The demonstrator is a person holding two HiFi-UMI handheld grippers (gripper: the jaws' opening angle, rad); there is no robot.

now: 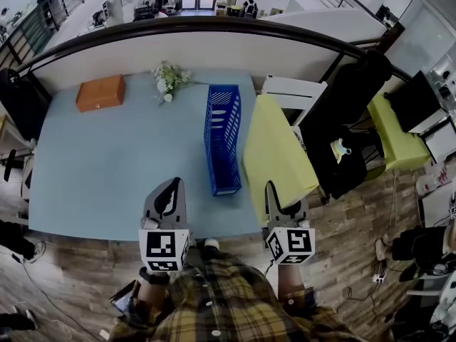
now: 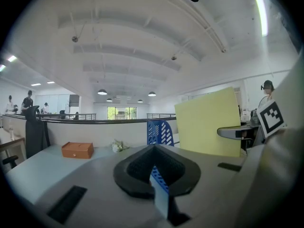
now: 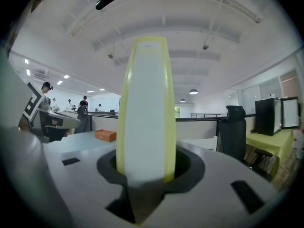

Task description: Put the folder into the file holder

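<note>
Clamping the folder's (image 1: 274,148) near edge, my right fingers (image 1: 273,197) hold it upright for the blue file holder (image 1: 224,130); left fingers (image 1: 169,191) are together, empty.

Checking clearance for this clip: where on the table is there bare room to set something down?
Free: the light blue tabletop left of the blue mesh file holder, bounded at the far side by the orange box and white flower bunch. Crowded: right of the holder, where the yellow folder in the right gripper overhangs the table's edge.
</note>
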